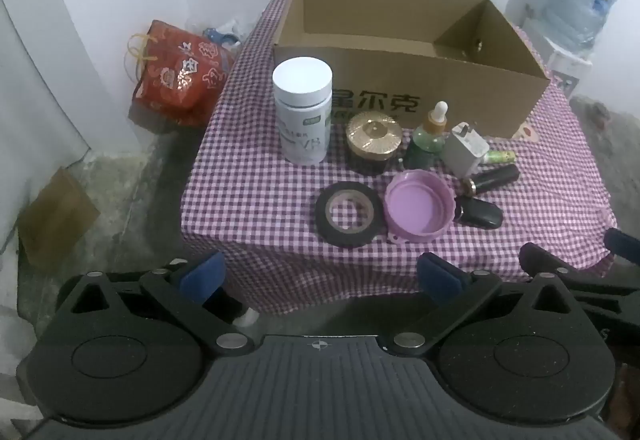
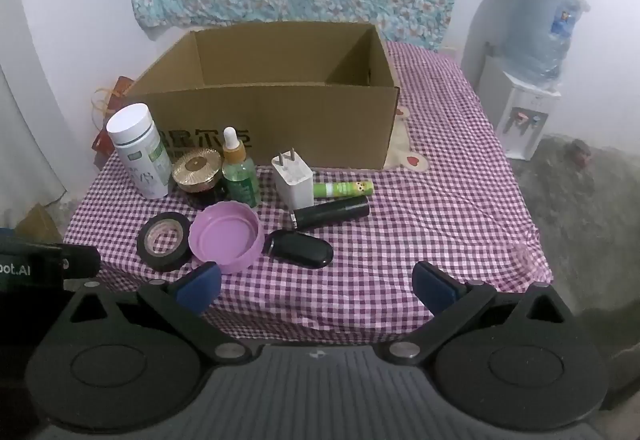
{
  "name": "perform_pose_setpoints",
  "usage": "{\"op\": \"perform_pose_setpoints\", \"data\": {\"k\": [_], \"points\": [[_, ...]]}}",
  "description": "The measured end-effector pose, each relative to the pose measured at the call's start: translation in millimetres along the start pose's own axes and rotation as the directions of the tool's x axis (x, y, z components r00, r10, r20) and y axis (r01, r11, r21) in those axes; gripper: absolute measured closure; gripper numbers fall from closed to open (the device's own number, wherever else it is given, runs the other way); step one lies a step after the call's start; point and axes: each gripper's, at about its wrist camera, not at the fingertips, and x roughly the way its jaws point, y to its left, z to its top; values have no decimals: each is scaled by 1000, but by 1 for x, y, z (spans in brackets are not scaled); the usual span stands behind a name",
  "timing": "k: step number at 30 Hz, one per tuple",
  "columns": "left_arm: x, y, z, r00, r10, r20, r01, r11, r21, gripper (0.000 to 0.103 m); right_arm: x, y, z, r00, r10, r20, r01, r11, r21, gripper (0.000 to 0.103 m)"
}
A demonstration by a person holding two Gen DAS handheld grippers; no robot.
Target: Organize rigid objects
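Right wrist view: right gripper (image 2: 316, 286) is hovering at the table's near edge, blue-padded jaws apart, holding nothing. Left gripper (image 1: 320, 276) is likewise hanging spread and unloaded. Just beyond are lying a black tape roll (image 2: 164, 241), a round purple lid (image 2: 226, 236) touching it, and a glossy black key fob (image 2: 304, 249). Farther: a black tube (image 2: 331, 213), green stick (image 2: 344, 189), white plug adapter (image 2: 293, 180), green dropper bottle (image 2: 239, 169), gold-lidded jar (image 2: 197, 171), white pill bottle (image 2: 139, 151). Behind is standing an open cardboard box (image 2: 276, 120); what can be seen of its interior is showing nothing. A checked tablecloth (image 2: 440, 200) is covering the table.
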Motion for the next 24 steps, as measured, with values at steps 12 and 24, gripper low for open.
{"op": "perform_pose_setpoints", "data": {"k": [12, 24], "points": [[-1, -1, 0, 1000, 8, -7, -8, 1000, 10, 0, -3, 3, 5, 1000, 3, -3, -3, 1000, -1, 0], [0, -2, 0, 1000, 15, -8, -14, 1000, 15, 0, -4, 1, 5, 1000, 11, 4, -11, 1000, 6, 0]]}}
